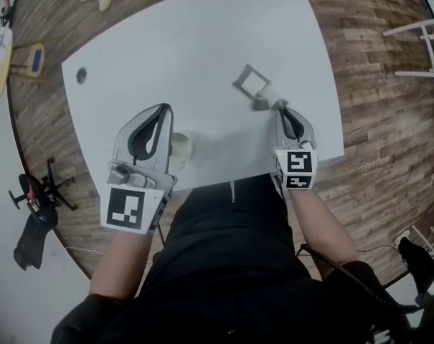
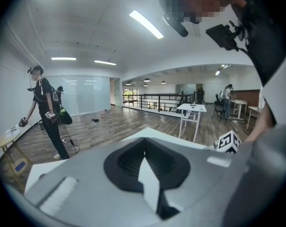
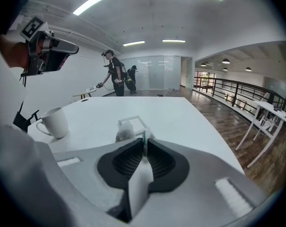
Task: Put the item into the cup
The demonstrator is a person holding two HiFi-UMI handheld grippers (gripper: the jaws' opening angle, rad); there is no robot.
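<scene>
- As a person works at the white table (image 1: 202,41), the right gripper (image 3: 143,143) pinches a thin green edge of the item (image 3: 125,131), a small pouch on the tabletop.
- Left gripper (image 2: 143,151), jaws together and empty, hangs near the white cup (image 3: 54,122), apart from the item.
</scene>
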